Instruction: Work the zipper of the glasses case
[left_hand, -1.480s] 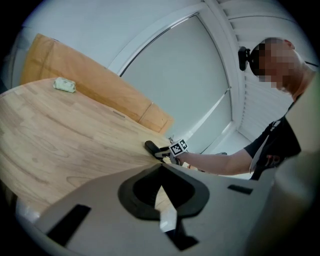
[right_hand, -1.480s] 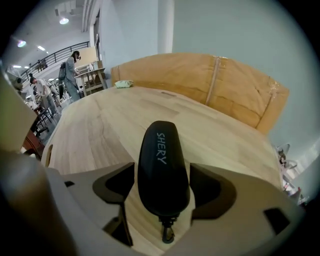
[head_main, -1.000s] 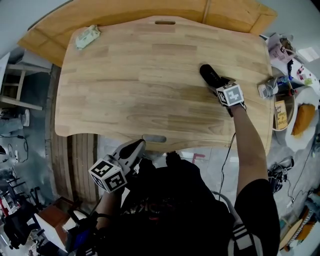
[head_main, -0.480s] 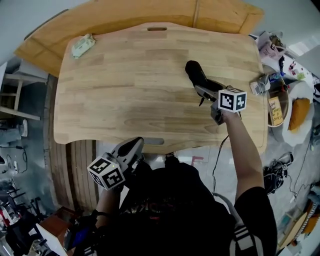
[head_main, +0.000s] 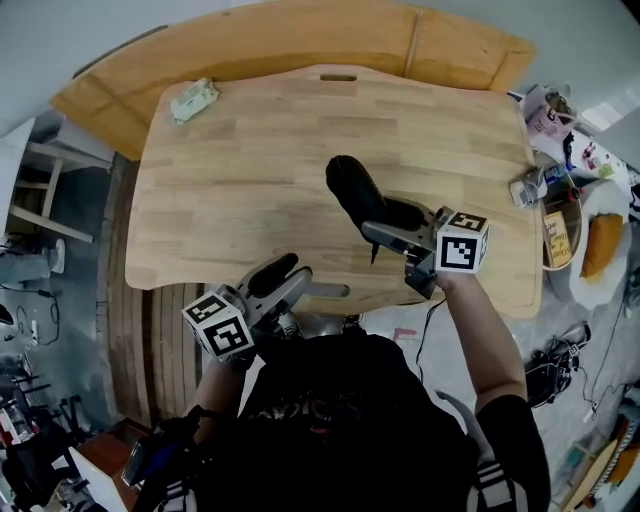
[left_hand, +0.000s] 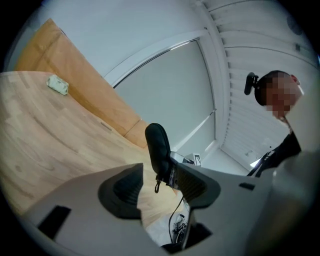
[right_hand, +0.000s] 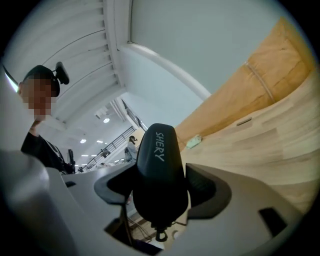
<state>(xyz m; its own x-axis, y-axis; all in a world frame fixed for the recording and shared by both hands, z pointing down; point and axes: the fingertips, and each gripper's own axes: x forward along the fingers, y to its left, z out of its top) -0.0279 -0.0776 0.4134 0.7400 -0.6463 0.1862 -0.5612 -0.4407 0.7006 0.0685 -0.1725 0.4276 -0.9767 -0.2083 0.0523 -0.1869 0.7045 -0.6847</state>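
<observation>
The right tongs are closed on a black glasses case, which is clamped by its near end between both pads. "SHERY" is printed on the case in pale letters. A zipper pull hangs below the gripped end. The left tongs stand apart, having just been opening, and nothing is held between them; the case is seen past the gap and is not touched.

In the head view the case is held above the near right part of the wooden tabletop and juts far and leftward out of the right tongs. The left tongs are found at the tabletop's near edge, near and left of the case. A small pale green packet lies at the far left corner. A cluttered round table stands to the right.
</observation>
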